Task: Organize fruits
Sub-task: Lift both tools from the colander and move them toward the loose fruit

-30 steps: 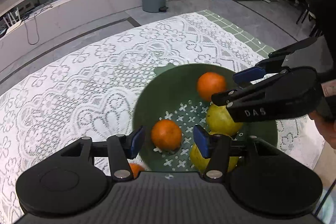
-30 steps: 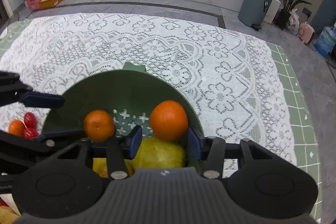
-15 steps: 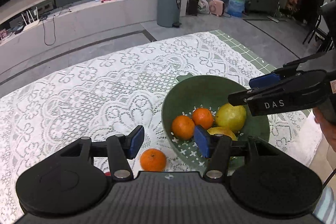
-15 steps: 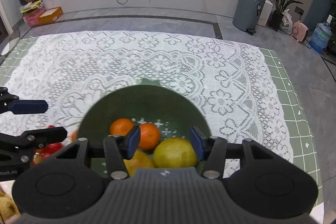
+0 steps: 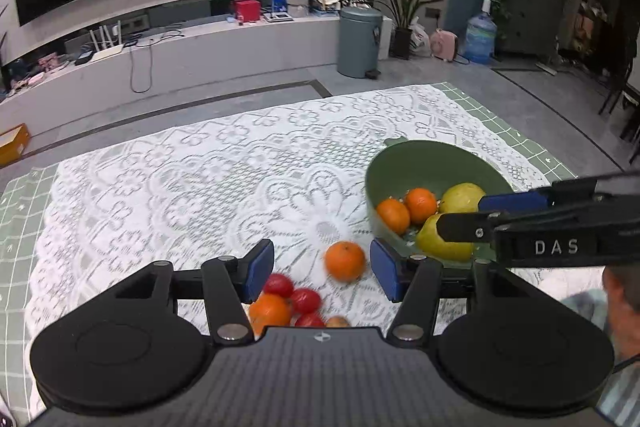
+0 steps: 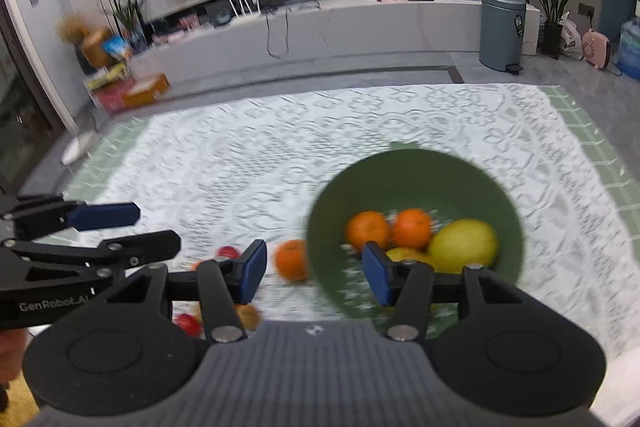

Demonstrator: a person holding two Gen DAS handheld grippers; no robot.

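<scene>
A green bowl (image 5: pixel 436 163) (image 6: pixel 400 183) sits on the lace tablecloth and holds two oranges (image 5: pixel 421 205) (image 6: pixel 367 230) and two yellow fruits (image 5: pixel 440 245) (image 6: pixel 464 245). One loose orange (image 5: pixel 345 261) (image 6: pixel 292 259) lies on the cloth just left of the bowl. Closer to me is a cluster of small red fruits (image 5: pixel 294 293) (image 6: pixel 188 323) with another orange (image 5: pixel 270 311). My left gripper (image 5: pixel 322 269) (image 6: pixel 158 227) hangs open above the loose orange, holding nothing. My right gripper (image 6: pixel 314 273) (image 5: pixel 460 215) is open and empty over the bowl's near left rim.
The white lace cloth (image 5: pixel 200 187) covers a green checked mat (image 5: pixel 20 203) on the table. Beyond the far edge are a low white bench (image 5: pixel 200 55), a grey bin (image 5: pixel 360 41) and plants. A person's hand (image 5: pixel 622 291) shows at the right.
Both grippers have drawn back and up from the bowl, which now looks smaller and farther. The loose orange and the red fruits have come into view. The right jaws stand slightly wider.
</scene>
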